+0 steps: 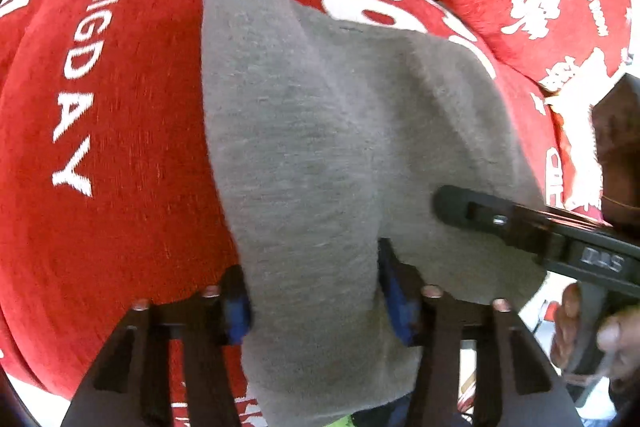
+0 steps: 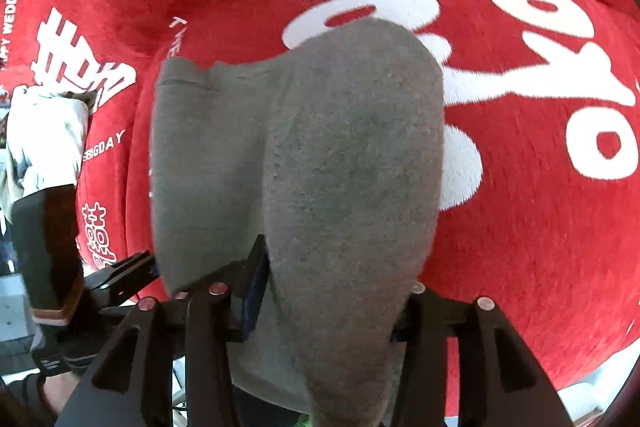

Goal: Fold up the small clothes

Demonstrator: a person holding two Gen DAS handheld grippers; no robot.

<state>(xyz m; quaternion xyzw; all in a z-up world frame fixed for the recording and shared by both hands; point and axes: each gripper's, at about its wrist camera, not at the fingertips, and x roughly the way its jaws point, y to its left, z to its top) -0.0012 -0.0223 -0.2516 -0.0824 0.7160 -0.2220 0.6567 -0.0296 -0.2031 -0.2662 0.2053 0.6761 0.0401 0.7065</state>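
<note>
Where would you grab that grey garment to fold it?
At its near edge, coming from above, one hand-held gripper on each side. The grey garment drapes away over the red cloth, so two spaced grips on that edge keep it spread.

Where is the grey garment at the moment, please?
The grey garment fills the middle of both wrist views, draped over the red cloth, with one end between the left gripper fingers and the other between the right gripper fingers.

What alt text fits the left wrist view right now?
The left gripper pinches a grey knit garment hanging over a red cloth with white lettering. The right gripper holds the garment's other side.
</note>
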